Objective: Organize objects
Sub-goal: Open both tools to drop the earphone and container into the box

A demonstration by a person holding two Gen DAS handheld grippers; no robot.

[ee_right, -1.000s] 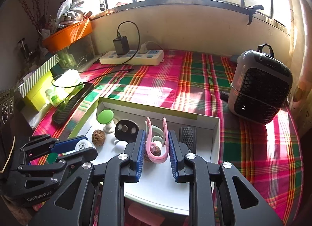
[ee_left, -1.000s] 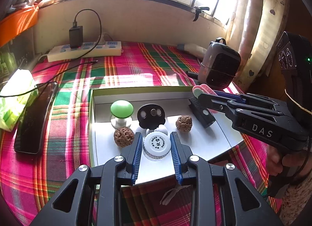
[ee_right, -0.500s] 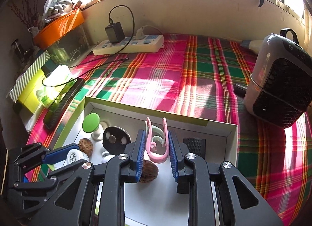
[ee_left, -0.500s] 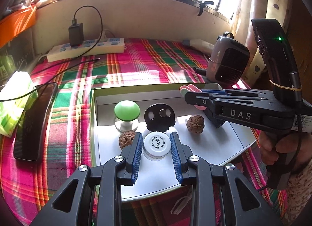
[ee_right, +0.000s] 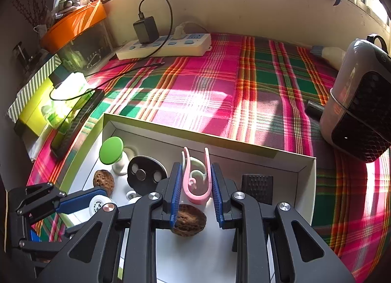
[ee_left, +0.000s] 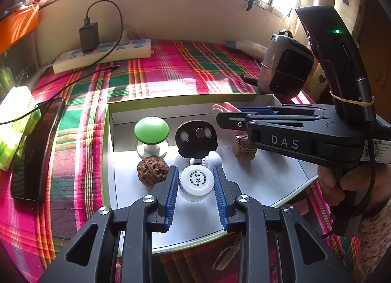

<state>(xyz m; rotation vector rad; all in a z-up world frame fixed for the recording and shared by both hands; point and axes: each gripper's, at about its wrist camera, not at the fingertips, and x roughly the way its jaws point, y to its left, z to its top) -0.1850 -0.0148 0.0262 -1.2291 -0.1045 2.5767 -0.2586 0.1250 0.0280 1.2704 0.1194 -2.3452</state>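
Observation:
My left gripper (ee_left: 195, 180) is shut on a small white capped bottle (ee_left: 196, 182), held just above the floor of the white box (ee_left: 256, 180). My right gripper (ee_right: 195, 185) is shut on a pink and mint hook-shaped clip (ee_right: 195, 180), hovering over the box (ee_right: 290, 187) near its far wall. In the box lie a green mushroom-shaped knob (ee_left: 151, 130), a black disc with holes (ee_left: 196, 138), two walnuts (ee_left: 152, 170) (ee_left: 244, 149) and a black textured block (ee_right: 256, 187). The right gripper (ee_left: 224, 118) shows at the right of the left wrist view.
The box sits on a plaid cloth (ee_right: 220, 92). A black phone (ee_left: 36, 148) and a green pack (ee_left: 14, 121) lie to the left. A power strip with charger (ee_left: 102, 53) is at the back, a small heater (ee_right: 359, 116) at the right.
The right gripper has come forward and lower over the box with the clip still in it; the walnut now lies under its fingers. The left gripper stays put with the bottle.

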